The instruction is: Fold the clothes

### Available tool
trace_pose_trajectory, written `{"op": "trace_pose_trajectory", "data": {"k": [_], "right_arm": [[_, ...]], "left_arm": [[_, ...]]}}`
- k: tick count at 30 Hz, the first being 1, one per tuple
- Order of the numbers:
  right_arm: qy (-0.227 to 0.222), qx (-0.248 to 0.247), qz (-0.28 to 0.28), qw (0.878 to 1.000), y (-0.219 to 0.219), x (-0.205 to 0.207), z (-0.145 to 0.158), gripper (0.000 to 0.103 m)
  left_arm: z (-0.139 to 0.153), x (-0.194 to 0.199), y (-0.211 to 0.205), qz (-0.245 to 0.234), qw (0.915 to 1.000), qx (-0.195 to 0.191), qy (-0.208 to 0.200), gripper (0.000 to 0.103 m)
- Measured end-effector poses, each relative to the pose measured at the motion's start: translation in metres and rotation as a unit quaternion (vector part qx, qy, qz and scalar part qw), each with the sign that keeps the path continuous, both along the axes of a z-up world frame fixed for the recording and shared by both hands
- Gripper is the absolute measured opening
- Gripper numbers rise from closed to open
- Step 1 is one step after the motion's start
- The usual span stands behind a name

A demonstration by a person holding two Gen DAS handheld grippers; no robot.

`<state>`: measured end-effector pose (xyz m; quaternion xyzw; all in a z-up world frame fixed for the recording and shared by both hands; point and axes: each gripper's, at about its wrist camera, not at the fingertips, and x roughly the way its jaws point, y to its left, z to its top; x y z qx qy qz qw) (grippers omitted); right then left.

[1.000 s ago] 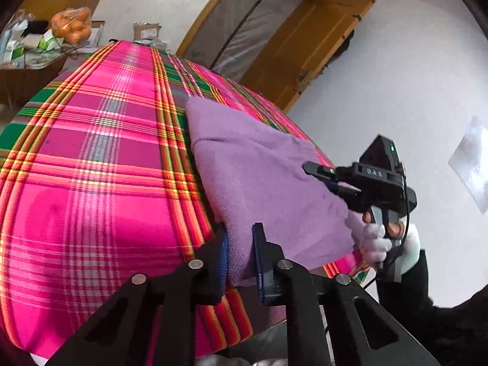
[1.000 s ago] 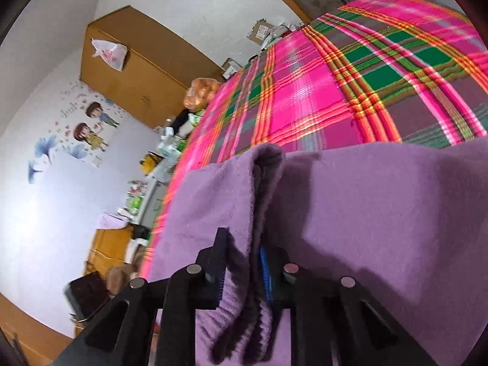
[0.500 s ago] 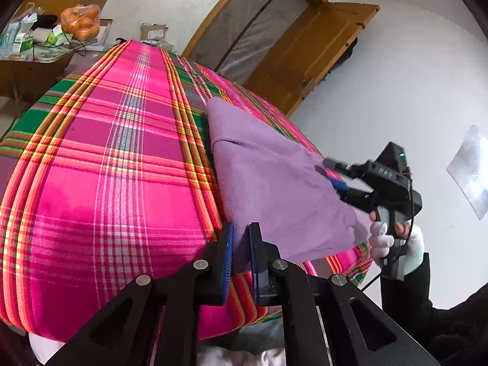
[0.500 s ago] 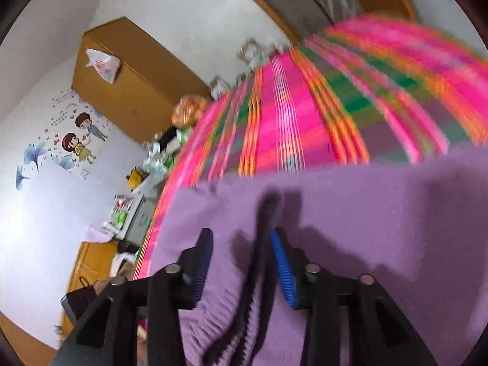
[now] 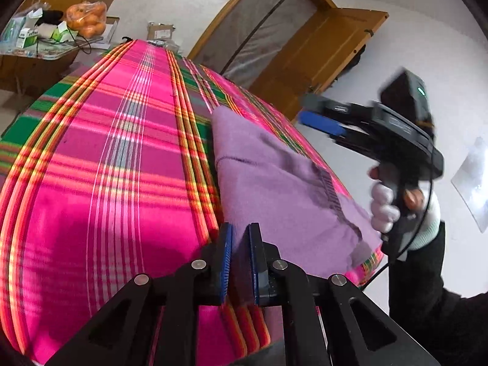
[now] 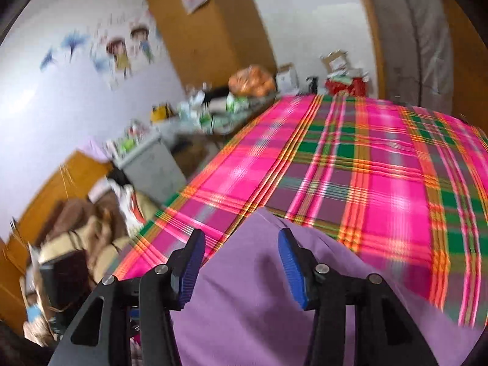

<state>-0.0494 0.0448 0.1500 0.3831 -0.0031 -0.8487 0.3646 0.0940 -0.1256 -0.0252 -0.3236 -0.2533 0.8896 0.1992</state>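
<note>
Only from the left claw (image 5: 239, 262): right claw (image 5: 320, 122) raised above garment (image 5: 274, 189).

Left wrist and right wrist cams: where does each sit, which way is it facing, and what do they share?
Left wrist: on the left gripper, low at the bed's near edge, facing along the plaid bedspread toward the door; shows the right gripper and gloved right hand.
Right wrist: on the right gripper, raised above the purple garment, facing the cluttered side table; no hand shows.
Shared: garment, bedspread, bag of oranges.
</note>
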Motion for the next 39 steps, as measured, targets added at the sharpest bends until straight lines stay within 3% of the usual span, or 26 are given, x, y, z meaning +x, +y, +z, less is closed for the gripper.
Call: {"op": "trace_pose_trajectory", "data": {"k": [4, 9, 11, 13, 25, 36, 39], "right_arm": [[-0.038, 0.049, 0.012, 0.998, -0.029, -0.028, -0.027, 0.05], [-0.069, 0.073, 0.013, 0.995, -0.045, -0.054, -0.045, 0.047], [-0.089, 0.082, 0.01, 0.993, -0.048, -0.062, -0.053, 0.022], [-0.103, 0.085, 0.004, 0.991, -0.047, -0.068, -0.059, 0.011], [-0.11, 0.05, -0.019, 0.992, -0.037, -0.086, -0.065, 0.007], [-0.087, -0.002, 0.0, 0.996, 0.017, -0.017, -0.048, 0.009], [-0.118, -0.038, -0.07, 0.99, 0.069, -0.027, -0.069, 0.0]], "left_arm": [[0.0, -0.01, 0.0, 0.006, 0.9999, -0.002, -0.008, 0.011], [-0.002, -0.015, 0.001, 0.007, 0.9999, -0.006, -0.011, 0.011], [-0.003, -0.013, 0.001, 0.007, 0.9999, -0.01, -0.006, 0.011], [-0.004, -0.012, 0.001, 0.008, 0.9999, -0.012, -0.002, 0.013], [-0.004, -0.012, -0.004, 0.012, 0.9997, -0.019, 0.008, 0.01], [-0.003, -0.009, -0.004, 0.011, 0.9998, -0.016, 0.005, 0.01], [-0.004, -0.008, -0.003, 0.011, 0.9998, -0.017, 0.004, 0.01]]}}
